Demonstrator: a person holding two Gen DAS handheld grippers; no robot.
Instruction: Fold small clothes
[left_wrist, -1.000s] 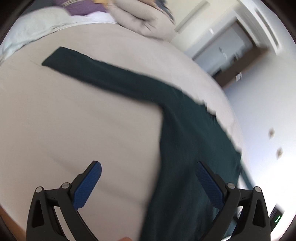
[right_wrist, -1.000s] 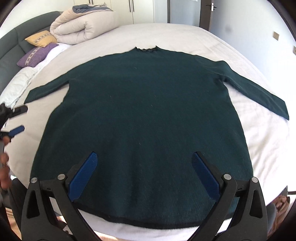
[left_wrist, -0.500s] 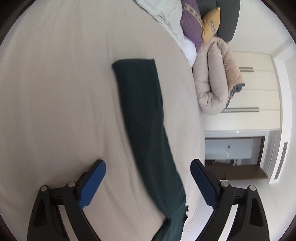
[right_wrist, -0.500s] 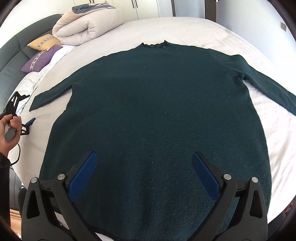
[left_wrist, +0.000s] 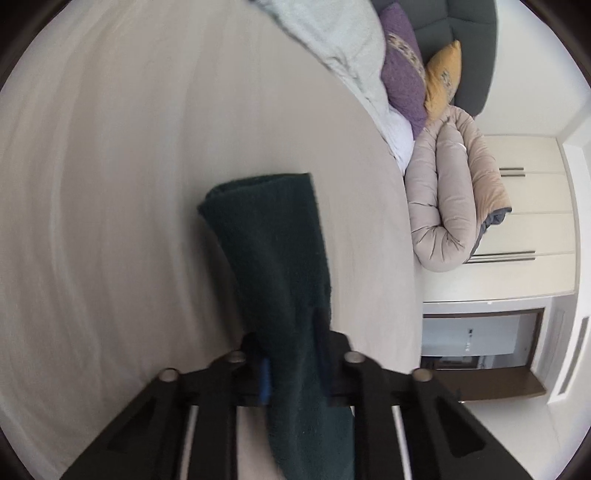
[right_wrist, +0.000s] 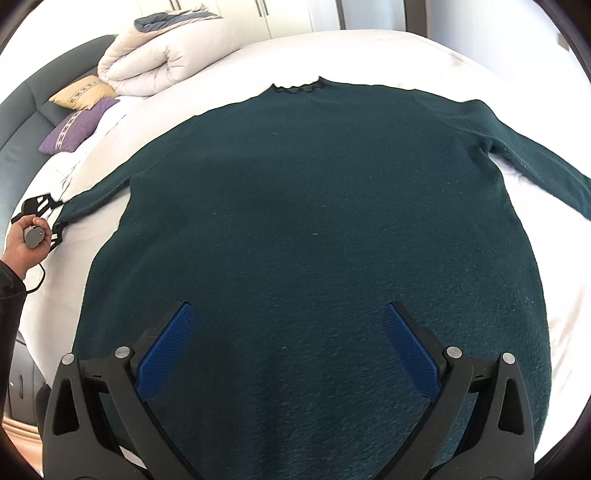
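A dark green sweater lies flat on the white bed, neck at the far side, sleeves spread to both sides. My left gripper is shut on the left sleeve, whose cuff end sticks out ahead of the jaws. In the right wrist view the left gripper shows at the far left, at the sleeve end, held by a hand. My right gripper is open and empty, hovering over the sweater's lower body near the hem.
A rolled beige duvet, a yellow cushion and a purple cushion lie at the head of the bed by a dark headboard. Wardrobe doors stand beyond the bed.
My left gripper has moved onto the left sleeve and closed on it near the cuff. My right gripper has moved forward and lower over the sweater's body, staying open.
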